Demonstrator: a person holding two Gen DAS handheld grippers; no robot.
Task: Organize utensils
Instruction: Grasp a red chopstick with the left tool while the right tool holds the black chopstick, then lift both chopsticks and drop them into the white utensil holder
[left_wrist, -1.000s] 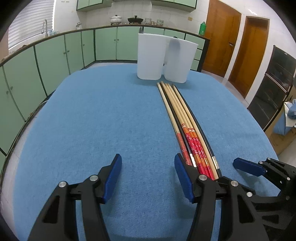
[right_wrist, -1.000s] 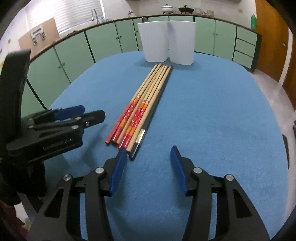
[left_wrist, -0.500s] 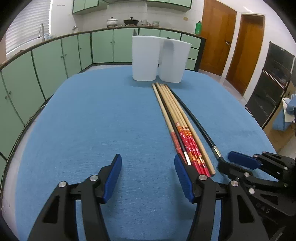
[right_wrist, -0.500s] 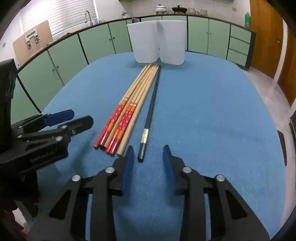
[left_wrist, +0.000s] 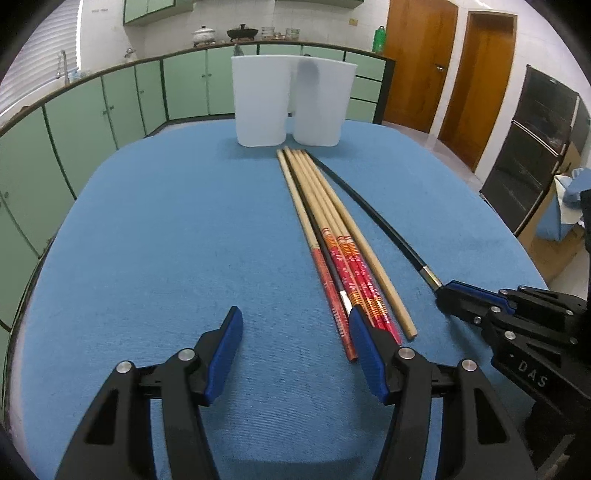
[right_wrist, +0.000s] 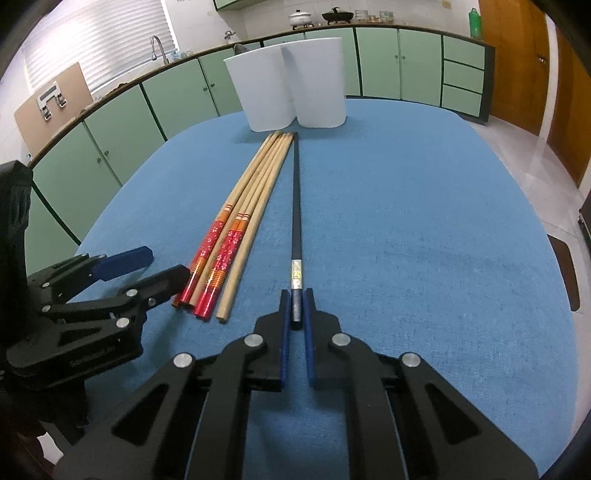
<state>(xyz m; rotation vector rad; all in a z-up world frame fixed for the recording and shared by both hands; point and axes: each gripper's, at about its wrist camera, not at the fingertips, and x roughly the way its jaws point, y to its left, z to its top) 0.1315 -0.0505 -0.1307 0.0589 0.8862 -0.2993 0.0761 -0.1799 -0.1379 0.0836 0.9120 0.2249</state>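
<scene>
Low in the left wrist view, your left gripper (left_wrist: 295, 325) gapes wide, holding nothing, beside the red-ended chopsticks (left_wrist: 347, 266) at frame centre. At lower centre of the right wrist view, your right gripper (right_wrist: 296, 306) has pinched the black chopstick (right_wrist: 295, 206) by its near end; it is slim and dark with a silver band. You seem mid-pick: next, lift it toward the white containers (right_wrist: 291, 85) at upper centre, keeping it level.

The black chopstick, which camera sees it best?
The right wrist view: the black chopstick runs straight up the middle, its near end pinched in the right gripper. In the left wrist view it looks curved off to the side, with its end hidden by that gripper.
</scene>
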